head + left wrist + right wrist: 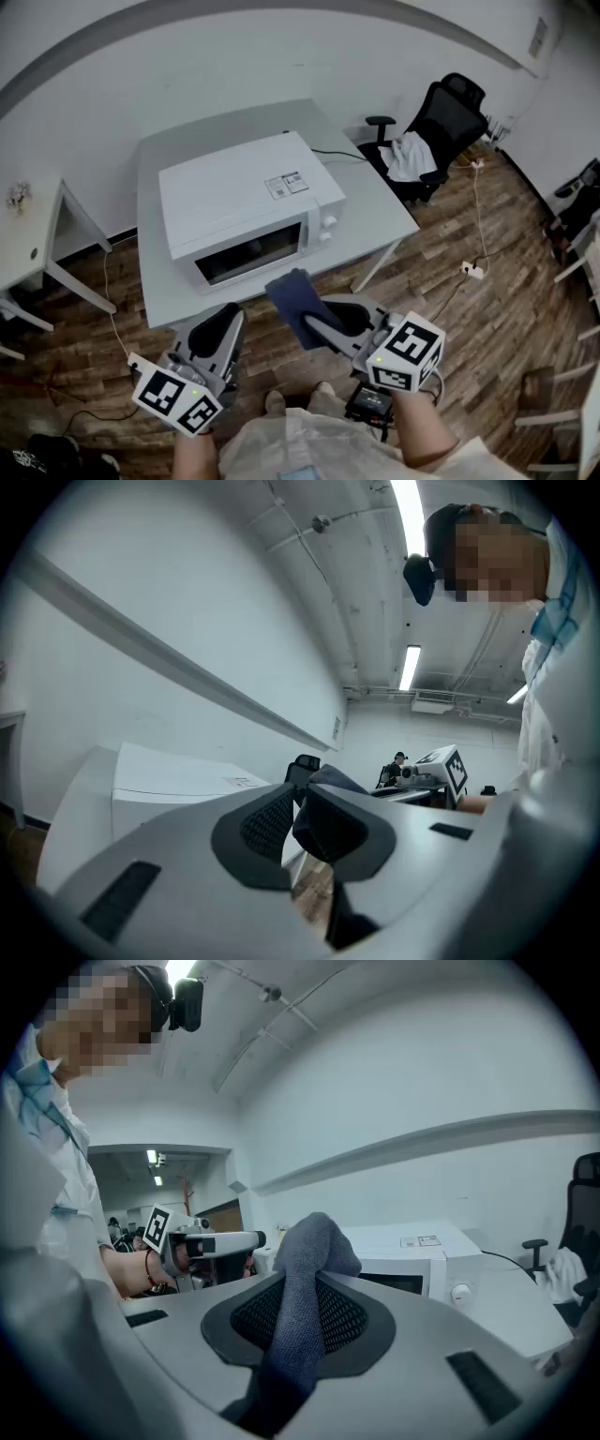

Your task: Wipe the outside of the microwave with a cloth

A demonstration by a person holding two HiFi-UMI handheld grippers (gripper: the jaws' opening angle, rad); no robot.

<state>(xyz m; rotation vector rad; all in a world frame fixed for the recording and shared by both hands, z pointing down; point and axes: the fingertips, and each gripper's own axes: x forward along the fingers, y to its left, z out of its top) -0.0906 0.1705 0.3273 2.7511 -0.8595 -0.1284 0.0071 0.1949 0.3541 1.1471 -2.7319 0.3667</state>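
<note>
A white microwave (248,211) stands on a pale table (375,211), its door and knobs facing me. My right gripper (314,323) is shut on a dark blue cloth (292,298), held up just short of the table's near edge, in front of the microwave's door. In the right gripper view the cloth (305,1279) stands up between the pads, with the microwave (422,1260) beyond. My left gripper (225,321) hovers to the left, level, jaws together with nothing between them (295,822). The microwave (178,780) lies ahead of it.
A black office chair (441,122) with a white garment on it stands at the right of the table. A small white side table (37,244) is at the left. Cables and a power strip (472,272) lie on the wooden floor.
</note>
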